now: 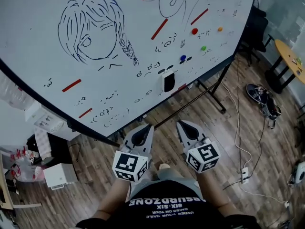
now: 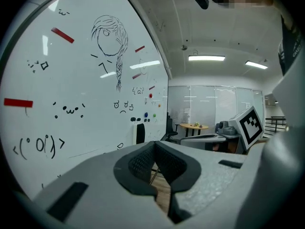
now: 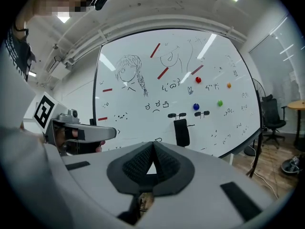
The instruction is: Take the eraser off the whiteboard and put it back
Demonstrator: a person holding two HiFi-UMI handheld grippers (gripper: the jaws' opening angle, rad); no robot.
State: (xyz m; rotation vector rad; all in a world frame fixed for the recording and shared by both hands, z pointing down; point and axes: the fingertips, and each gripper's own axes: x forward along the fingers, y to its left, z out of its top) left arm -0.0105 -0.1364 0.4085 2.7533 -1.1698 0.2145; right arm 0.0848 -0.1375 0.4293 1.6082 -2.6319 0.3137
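Observation:
The black eraser sticks upright on the lower part of the whiteboard, just under two small black marks. It also shows in the left gripper view, where the eraser is far off, and in the right gripper view, where the eraser is ahead and slightly right. My left gripper and right gripper hang side by side over the wood floor, both well short of the board. The left gripper has its tips together with nothing between them. The right gripper is likewise shut and empty.
Red, orange, green and blue magnets dot the board near the eraser. The board's stand legs reach onto the floor. Shoes, a cable with a power strip and a round table lie to the right.

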